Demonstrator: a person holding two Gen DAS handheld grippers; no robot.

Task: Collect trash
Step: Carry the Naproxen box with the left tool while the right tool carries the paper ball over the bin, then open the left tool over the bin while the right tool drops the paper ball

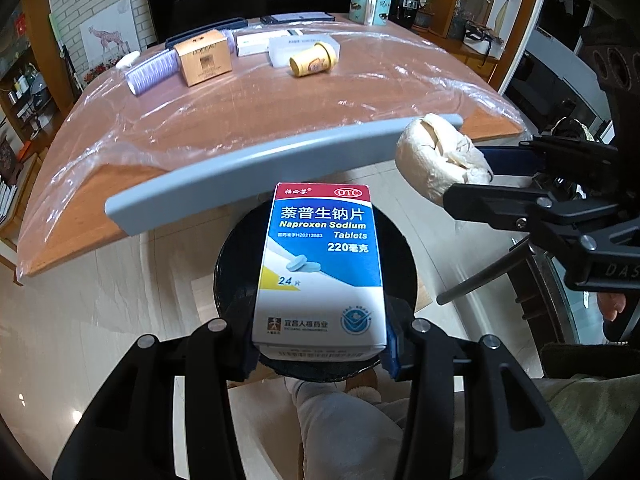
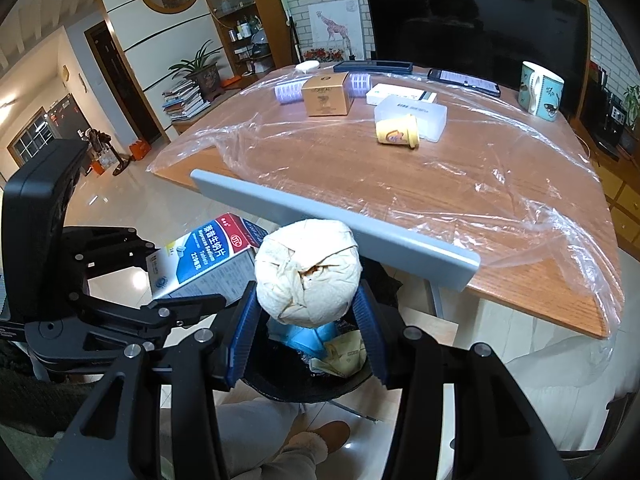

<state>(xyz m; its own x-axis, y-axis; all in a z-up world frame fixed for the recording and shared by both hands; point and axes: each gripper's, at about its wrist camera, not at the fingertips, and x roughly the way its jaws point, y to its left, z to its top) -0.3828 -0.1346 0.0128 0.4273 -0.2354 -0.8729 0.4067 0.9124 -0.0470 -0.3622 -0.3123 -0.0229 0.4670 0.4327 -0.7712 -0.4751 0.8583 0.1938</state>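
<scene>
I hold both items over the black bin (image 2: pixel 304 384) beside the table (image 2: pixel 400 184) for dropping: my left claw (image 1: pixel 320 344) clamps the pill box (image 1: pixel 320 268), my right claw (image 2: pixel 306 320) pinches the paper wad (image 2: pixel 308 272).

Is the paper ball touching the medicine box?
Cannot tell. In the right wrist view the paper ball overlaps the medicine box; in the left wrist view they look apart.
</scene>
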